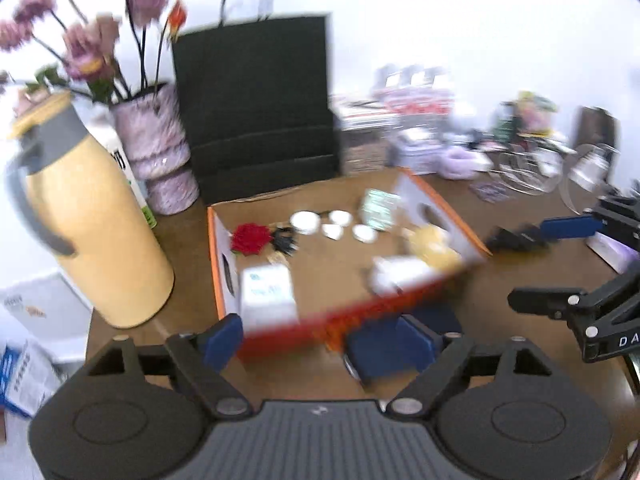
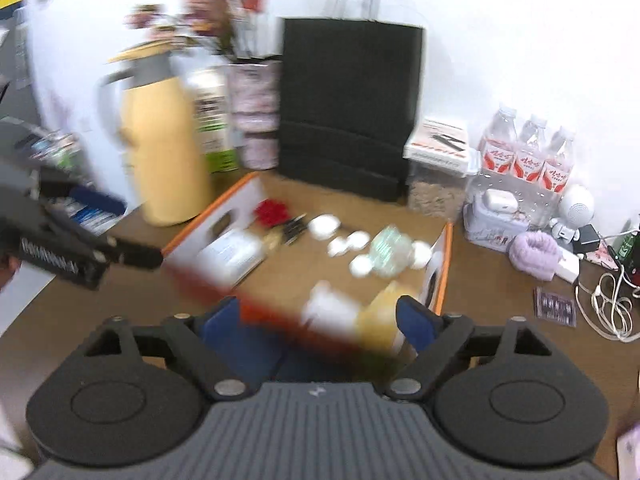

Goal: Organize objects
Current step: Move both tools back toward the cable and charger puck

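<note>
An open orange-rimmed cardboard box [image 1: 440,200] lies on the brown table; it also shows in the right wrist view [image 2: 449,248]. Inside lie a red flower [image 1: 250,238], black clips [image 1: 285,240], several white round lids [image 1: 306,222], a clear packet [image 1: 378,208], a white carton [image 1: 268,296] and a yellow item [image 1: 434,248]. My left gripper [image 1: 316,340] is open, its blue pads either side of the box's near wall. My right gripper [image 2: 320,320] is open at the box's near edge; it also shows in the left wrist view [image 1: 532,264]. Both views are blurred.
A yellow thermos jug [image 1: 96,224], a purple vase with flowers [image 1: 156,148] and a black paper bag [image 1: 256,108] stand behind the box. Water bottles [image 2: 528,156], a purple scrunchie [image 2: 534,254], a white robot toy [image 2: 574,208] and cables [image 2: 608,308] lie to the right.
</note>
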